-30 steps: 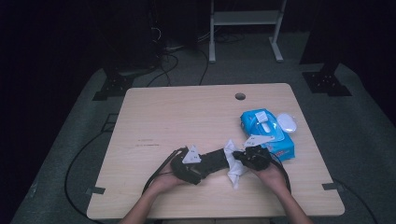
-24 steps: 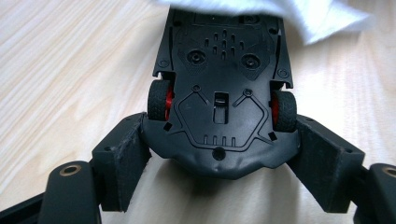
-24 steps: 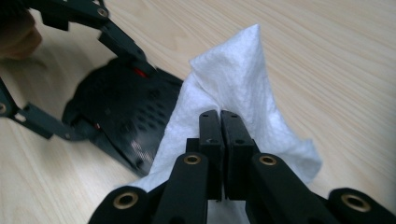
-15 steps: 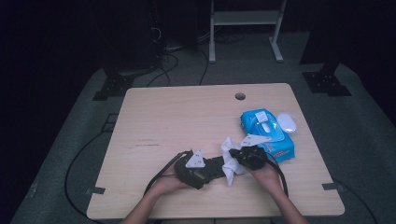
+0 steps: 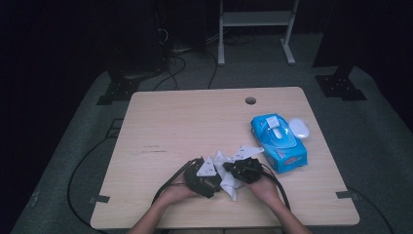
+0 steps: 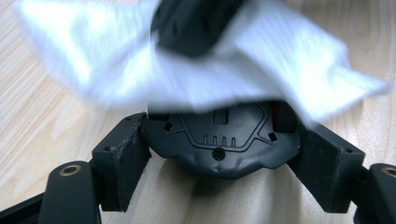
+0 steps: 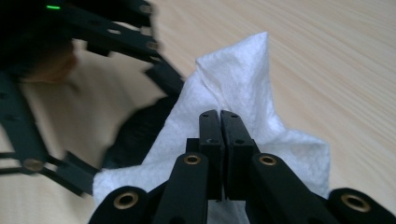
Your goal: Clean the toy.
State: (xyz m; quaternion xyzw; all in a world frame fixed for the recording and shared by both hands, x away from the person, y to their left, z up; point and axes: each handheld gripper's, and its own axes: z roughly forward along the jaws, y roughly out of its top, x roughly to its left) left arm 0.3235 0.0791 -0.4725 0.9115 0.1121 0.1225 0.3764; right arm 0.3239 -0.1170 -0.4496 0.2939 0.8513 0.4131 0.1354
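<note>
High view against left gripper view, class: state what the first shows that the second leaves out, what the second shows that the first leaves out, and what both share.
High view alone: the blue wipes pack with its clear lid beside it at the table's right, and the person's two hands. Left gripper view alone: a close look at the dark moulded object clamped between the left gripper pads. Shared: the white wipe and the wooden table.
</note>
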